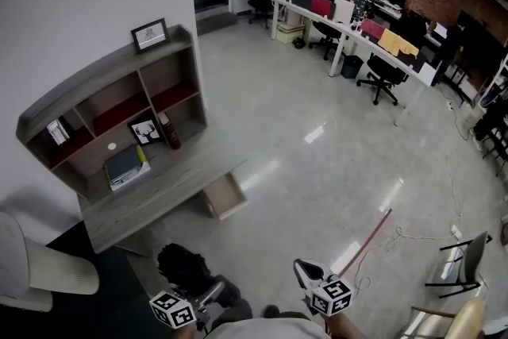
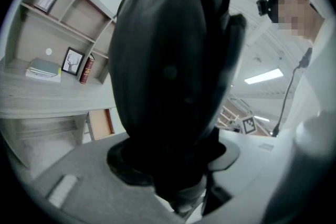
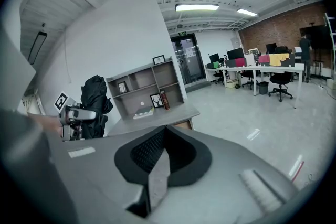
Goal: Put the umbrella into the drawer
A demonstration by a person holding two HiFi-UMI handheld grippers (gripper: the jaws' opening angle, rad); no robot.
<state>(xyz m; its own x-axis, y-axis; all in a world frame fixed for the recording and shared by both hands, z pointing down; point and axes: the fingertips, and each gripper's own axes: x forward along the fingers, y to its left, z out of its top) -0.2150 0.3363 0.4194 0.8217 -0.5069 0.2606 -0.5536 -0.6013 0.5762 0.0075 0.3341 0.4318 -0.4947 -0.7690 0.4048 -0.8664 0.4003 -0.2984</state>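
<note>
A folded black umbrella (image 1: 185, 266) stands upright in my left gripper (image 1: 205, 296), at the bottom of the head view. In the left gripper view the umbrella (image 2: 168, 76) fills the middle, and the left gripper (image 2: 178, 186) is shut on its lower end. My right gripper (image 1: 308, 274) hangs beside it, shut and with nothing in it (image 3: 164, 136). The drawer (image 1: 225, 196) stands pulled out under the grey desk (image 1: 151, 198), ahead of both grippers and apart from them. The right gripper view shows the umbrella (image 3: 94, 97) at its left, with the drawer (image 3: 182, 125) beyond it.
A shelf unit (image 1: 103, 115) with picture frames, books and a bottle sits on the desk against the wall. A white chair (image 1: 40, 266) is at my left, and a black chair (image 1: 468, 258) at the right. A thin red rod (image 1: 370, 238) and a cable lie on the floor.
</note>
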